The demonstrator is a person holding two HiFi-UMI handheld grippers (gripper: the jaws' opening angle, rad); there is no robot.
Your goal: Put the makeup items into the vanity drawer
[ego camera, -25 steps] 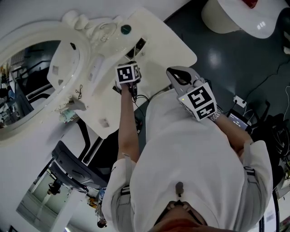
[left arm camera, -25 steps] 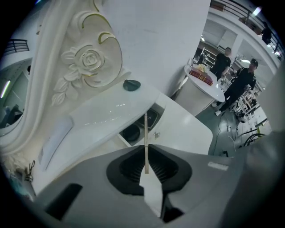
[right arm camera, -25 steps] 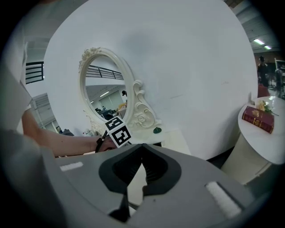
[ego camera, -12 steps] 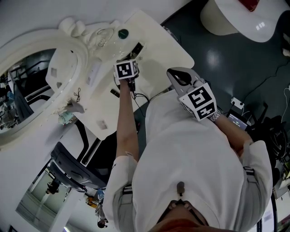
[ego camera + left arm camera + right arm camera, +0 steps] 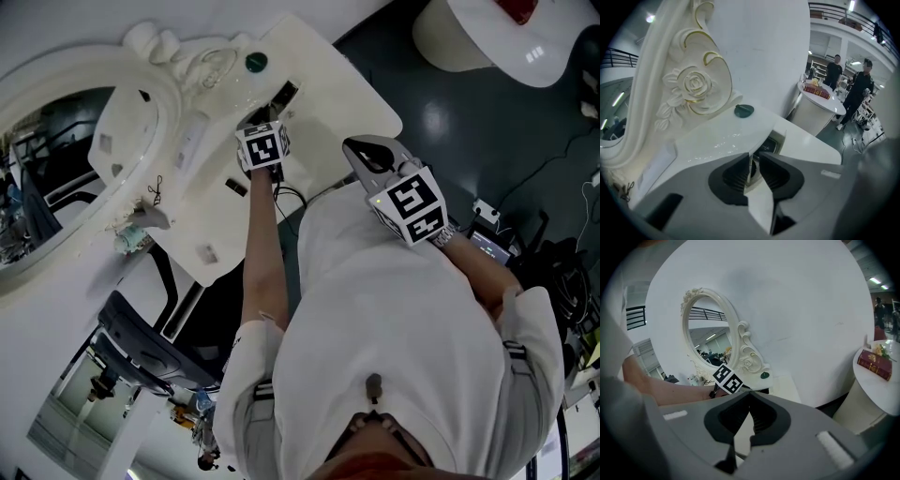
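Observation:
An open drawer is set into the white vanity top; something dark and round lies inside the drawer. My left gripper hovers right over that opening. Its jaws are opening, and a narrow gap shows at the left gripper with nothing clearly pinched in it. My right gripper hangs at the vanity's near edge, in front of my chest, with nothing in it. Seen in its own view, the right gripper is shut. A small dark green round item sits on the top by the mirror base; it appears again as the green item.
An ornate white oval mirror stands at the vanity's left. A small dark flat piece lies on the top. A round white side table with a red book stands to the right. Cables and boxes lie on the dark floor.
My left gripper has edged a little further over the drawer opening. The right gripper has stayed where it was.

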